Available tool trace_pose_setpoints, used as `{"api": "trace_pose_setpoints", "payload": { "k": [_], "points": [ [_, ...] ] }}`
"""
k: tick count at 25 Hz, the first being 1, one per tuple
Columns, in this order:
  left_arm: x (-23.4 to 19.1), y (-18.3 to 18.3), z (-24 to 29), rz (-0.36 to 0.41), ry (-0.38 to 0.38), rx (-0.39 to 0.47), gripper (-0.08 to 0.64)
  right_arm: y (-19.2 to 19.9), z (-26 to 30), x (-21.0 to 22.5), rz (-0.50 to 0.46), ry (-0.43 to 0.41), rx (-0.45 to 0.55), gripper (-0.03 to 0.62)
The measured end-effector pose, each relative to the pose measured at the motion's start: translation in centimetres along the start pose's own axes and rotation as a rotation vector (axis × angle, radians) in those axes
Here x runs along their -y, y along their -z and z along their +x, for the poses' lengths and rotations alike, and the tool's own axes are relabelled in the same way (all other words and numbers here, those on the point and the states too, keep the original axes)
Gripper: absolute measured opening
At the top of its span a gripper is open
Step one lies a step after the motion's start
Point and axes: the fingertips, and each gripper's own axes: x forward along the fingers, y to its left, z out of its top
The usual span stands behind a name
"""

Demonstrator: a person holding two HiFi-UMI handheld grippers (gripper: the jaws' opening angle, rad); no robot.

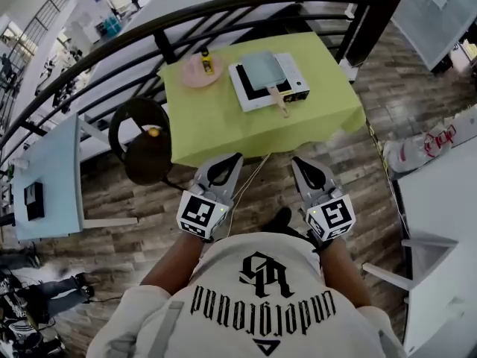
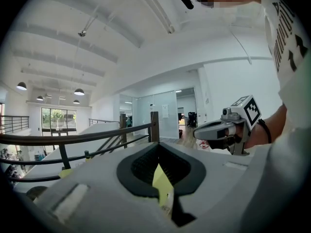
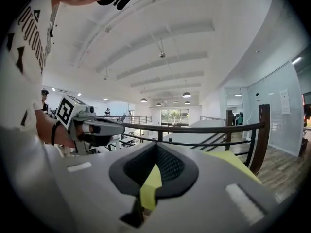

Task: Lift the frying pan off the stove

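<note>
Step in hand: the reach toward the pan, by my reading. The frying pan point(image 1: 262, 69) sits untouched on the stove point(image 1: 297, 80), and both tools are held short of the table's near edge.
Next move: probably carrying one hand-held gripper over the near edge, opening its jaws, lining them up across the handle point(image 1: 279, 101), then closing on it and lifting straight up. The other could hold the stove steady.
Surface: a table under a green cloth point(image 1: 216, 118), set against a dark railing point(image 1: 186, 21). It is well ahead of the person.
Stove: a flat white single hob on the right half of the surface, square to its edges.
Frying pan: a square, pale grey-blue pan lying flat on the hob.
Long axis: runs from the pan body at the far side to the handle at the near side, angled slightly right in the head view.
Handle: pale wood. It points back at the person and overhangs the stove's near edge, above the cloth.
Left hand-held gripper point(image 1: 232, 158): jaws closed together, nothing held.
Right hand-held gripper point(image 1: 299, 161): also closed and empty. Beside the left one, both aimed at the surface.
Pink plate point(image 1: 195, 73): left of the stove, apart from it, with a small yellow item on it.
</note>
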Motion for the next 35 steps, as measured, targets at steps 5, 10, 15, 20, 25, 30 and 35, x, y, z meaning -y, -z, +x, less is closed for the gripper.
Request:
{"api": "trace_pose_setpoints", "payload": {
  "k": [5,10,15,20,25,30,35],
  "points": [
    [-0.3,-0.1,6.0,-0.048,-0.067,-0.021,0.008,1.1,0.2,6.1,0.01,-0.049,-0.033,0.002],
    [0.3,-0.6,10.6,-0.036,-0.116,-0.034,0.008,1.9,-0.5,11.0,0.029,-0.08,-0.046,0.002],
    [1.4,-0.1,13.2,-0.052,-0.103,-0.063,0.008,2.8,-0.7,13.7,0.071,-0.103,-0.062,0.002],
    [0.2,1.1,15.4,-0.075,-0.112,-0.077,0.008,3.8,0.7,15.5,0.07,-0.121,-0.085,0.002],
    [-1.6,1.5,18.1,-0.14,-0.101,-0.063,0.008,4.4,2.1,17.2,0.074,-0.099,-0.088,0.002],
    [-3.9,2.1,21.3,-0.166,-0.078,-0.079,0.008,5.1,4.5,19.3,0.109,-0.093,-0.103,0.002],
    [-6.4,3.6,24.3,-0.216,-0.036,-0.102,0.009,5.8,7.9,21.2,0.155,-0.087,-0.122,0.003]
  ]
}}
